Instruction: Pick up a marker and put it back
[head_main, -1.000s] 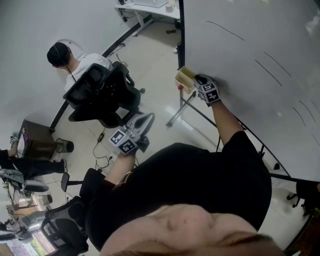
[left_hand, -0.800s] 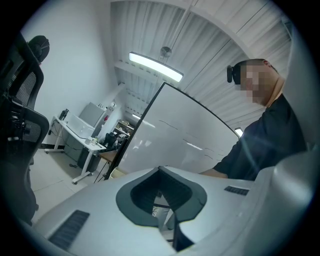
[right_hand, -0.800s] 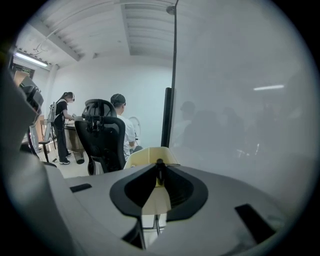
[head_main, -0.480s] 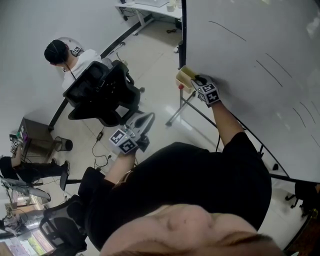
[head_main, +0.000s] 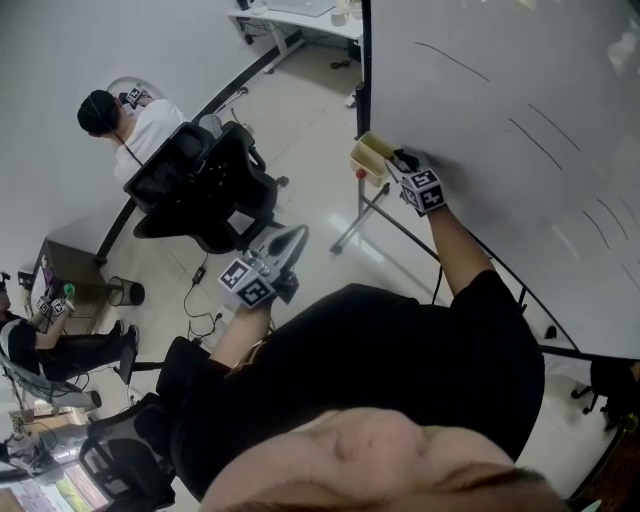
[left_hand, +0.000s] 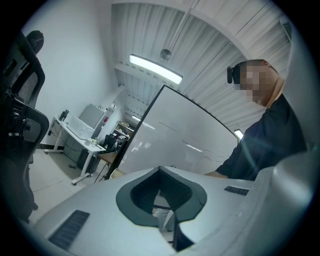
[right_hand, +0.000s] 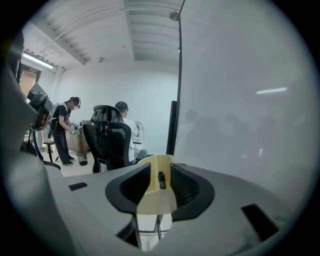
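Observation:
A black marker (right_hand: 161, 180) stands in a cream holder (right_hand: 155, 200) at the edge of the whiteboard (right_hand: 240, 100). My right gripper (right_hand: 160, 168) straddles that holder; its jaws are opening, and the pads stand clear of the marker between them. In the head view the right gripper (head_main: 399, 160) reaches up to the cream holder (head_main: 370, 155) by the whiteboard (head_main: 500, 80). My left gripper (head_main: 290, 240) hangs low in front of my body, shut with nothing in it; in its own view the left gripper (left_hand: 160, 171) points up at the board.
A black office chair (head_main: 200, 190) stands on the floor to the left, with a seated person (head_main: 130, 115) behind it. The board's metal stand (head_main: 362, 215) slopes below the holder. A white desk (head_main: 300, 15) stands at the far end. Another person (right_hand: 64, 131) stands at the left.
My right hand has edged slightly to the right at the holder. The seated person behind the chair has shifted left. My left gripper has not moved.

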